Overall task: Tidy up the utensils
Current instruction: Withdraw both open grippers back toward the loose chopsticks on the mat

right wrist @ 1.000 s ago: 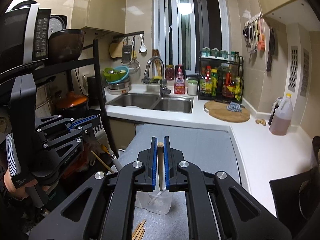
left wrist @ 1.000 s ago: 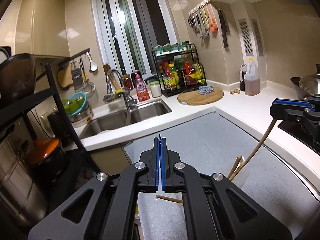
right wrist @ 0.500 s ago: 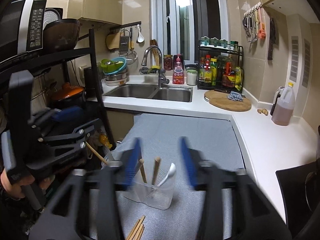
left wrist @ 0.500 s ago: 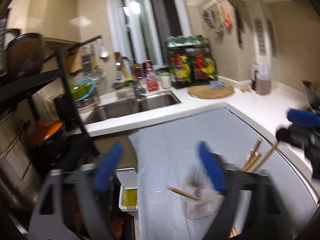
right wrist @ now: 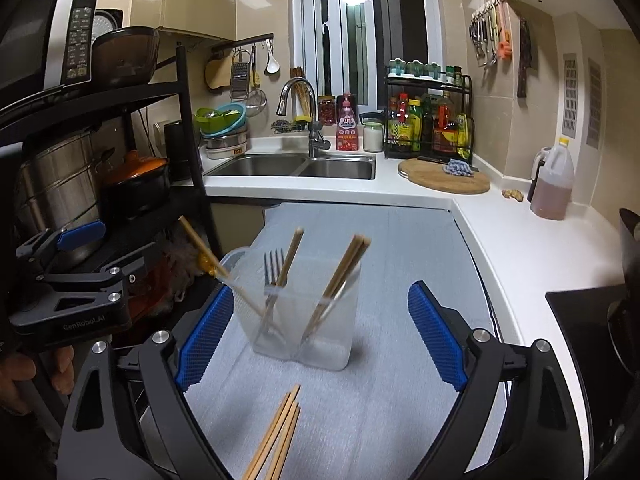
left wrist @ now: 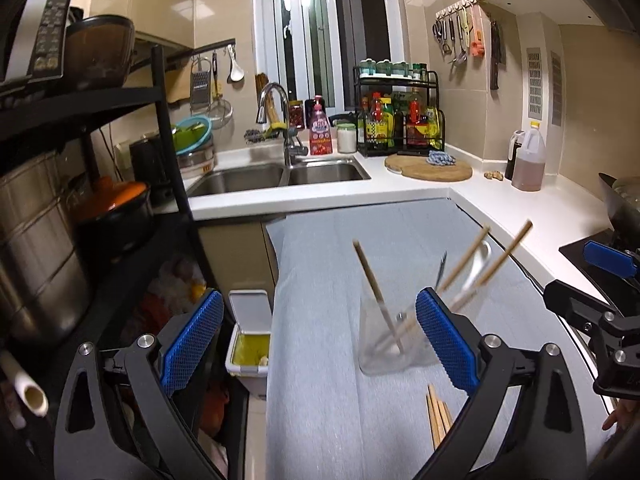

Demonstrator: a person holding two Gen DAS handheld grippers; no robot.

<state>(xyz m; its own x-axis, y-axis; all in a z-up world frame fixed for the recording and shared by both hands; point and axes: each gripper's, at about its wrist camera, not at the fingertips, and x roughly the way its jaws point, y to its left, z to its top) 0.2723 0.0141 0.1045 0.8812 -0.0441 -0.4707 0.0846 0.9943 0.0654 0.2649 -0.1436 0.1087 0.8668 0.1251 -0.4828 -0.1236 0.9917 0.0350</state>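
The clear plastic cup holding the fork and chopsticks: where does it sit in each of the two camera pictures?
Left wrist view: the clear plastic cup sits right of centre, low, partly behind the claw's right blue pad.
Right wrist view: it stands just left of centre, in the middle of the gap in that claw.
Shared landmark: the loose chopsticks lying on the grey mat just in front of it.

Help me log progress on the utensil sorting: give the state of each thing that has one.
Left gripper: jaws opening, nothing between them.
Right gripper: jaws opening, container ahead, not gripped.
Clear container: upright on the mat.
Fork: standing in container.
Loose chopsticks: lying flat on the mat.
Small bin: lid up.
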